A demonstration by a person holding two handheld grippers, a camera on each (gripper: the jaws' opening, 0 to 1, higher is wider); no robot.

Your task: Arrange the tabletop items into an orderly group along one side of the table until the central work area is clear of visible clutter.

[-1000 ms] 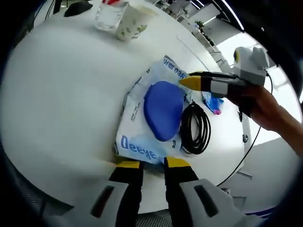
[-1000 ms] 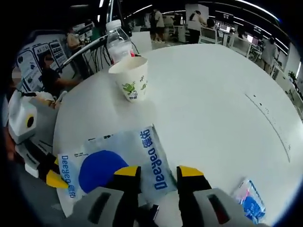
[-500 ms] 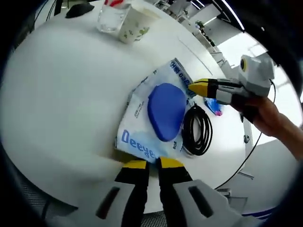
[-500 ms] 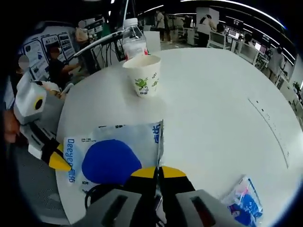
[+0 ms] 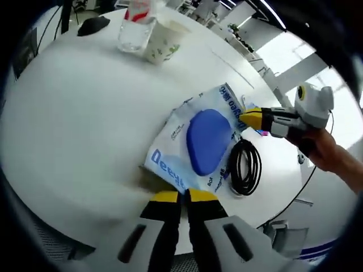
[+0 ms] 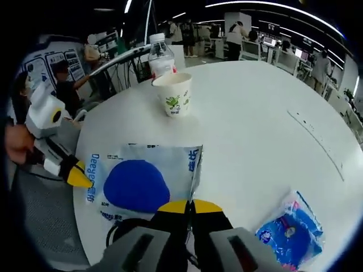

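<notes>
Plastic bag [image 5: 195, 141] [image 6: 144, 181] with a blue oval patch and blue lettering lies flat near the table [image 5: 74, 113] [image 6: 255, 130] edge, lettering partly cut off by folds. Left gripper [image 5: 182, 196] fingers pressed together on the bag's near edge, pinching it. Right gripper [image 6: 190, 205] fingers also closed tight on the opposite edge of the bag; the pinched bit itself is hidden between the tips. In the left gripper view the right gripper [image 5: 249, 117] comes in from the right with a hand [image 5: 326, 156] behind it; in the right gripper view the left gripper [image 6: 76, 175] comes in from the left.

Black coiled cable [image 5: 245, 167] [image 6: 122, 229] sits just beside the bag, one side tucked under it, mostly hidden behind the fingers in the right gripper view. Small blue-and-pink packet [image 6: 290, 229] lies apart on the table; in the left gripper view it is barely visible behind the right gripper. Paper cup [image 5: 164, 45] [image 6: 176, 93] and clear bottle [image 5: 135, 28] [image 6: 160, 56] stand together at the far side, bottle partly behind the cup. Dark object [image 5: 93, 24] at the far rim, too small to identify.
</notes>
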